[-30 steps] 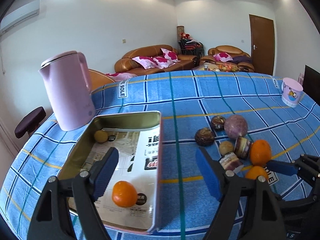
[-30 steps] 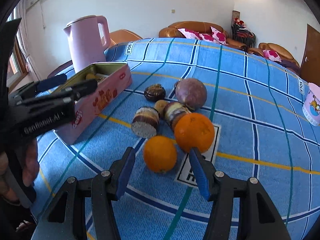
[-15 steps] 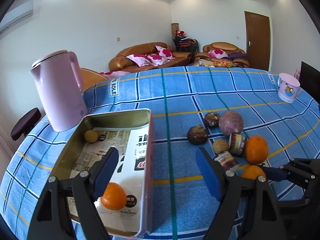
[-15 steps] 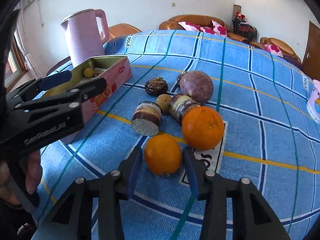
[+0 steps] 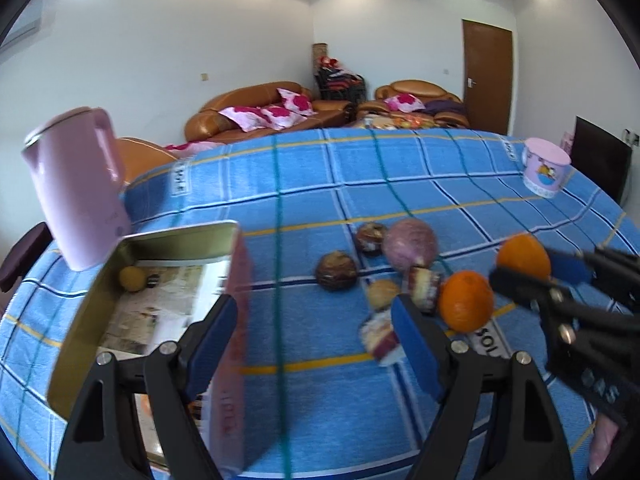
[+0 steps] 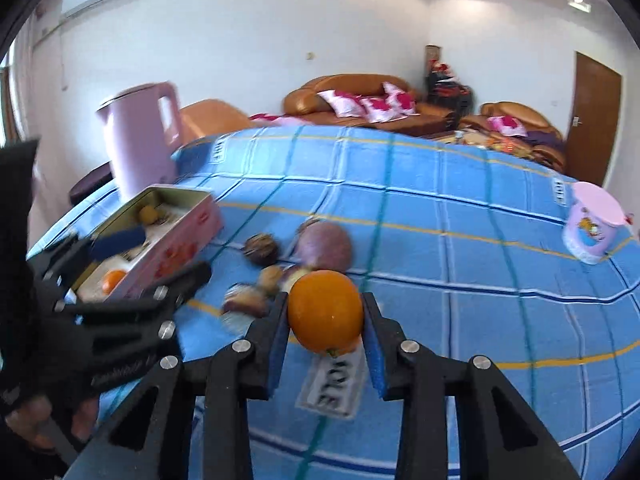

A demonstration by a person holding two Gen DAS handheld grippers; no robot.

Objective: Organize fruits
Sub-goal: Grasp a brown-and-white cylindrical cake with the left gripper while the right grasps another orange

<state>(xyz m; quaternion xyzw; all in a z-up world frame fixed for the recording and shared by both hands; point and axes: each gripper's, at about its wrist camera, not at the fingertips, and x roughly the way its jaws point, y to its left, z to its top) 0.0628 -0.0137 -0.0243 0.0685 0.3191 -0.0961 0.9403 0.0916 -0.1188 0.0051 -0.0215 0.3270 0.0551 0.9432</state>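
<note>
Right wrist: round glossy orange (image 6: 325, 310), pinched by right gripper (image 6: 325, 336)

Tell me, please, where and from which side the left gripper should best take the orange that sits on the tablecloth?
Grip the orange across its widest middle, coming from above: the cut fruit piece crowds its left side, so a sideways approach looks blocked. The open left gripper seems wide enough.

Home living room: leather sofas (image 5: 256, 114)

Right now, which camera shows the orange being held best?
The right wrist view: the orange sits big and centred between the right gripper's fingers. The left wrist view shows it small, far right, partly hidden.
</note>
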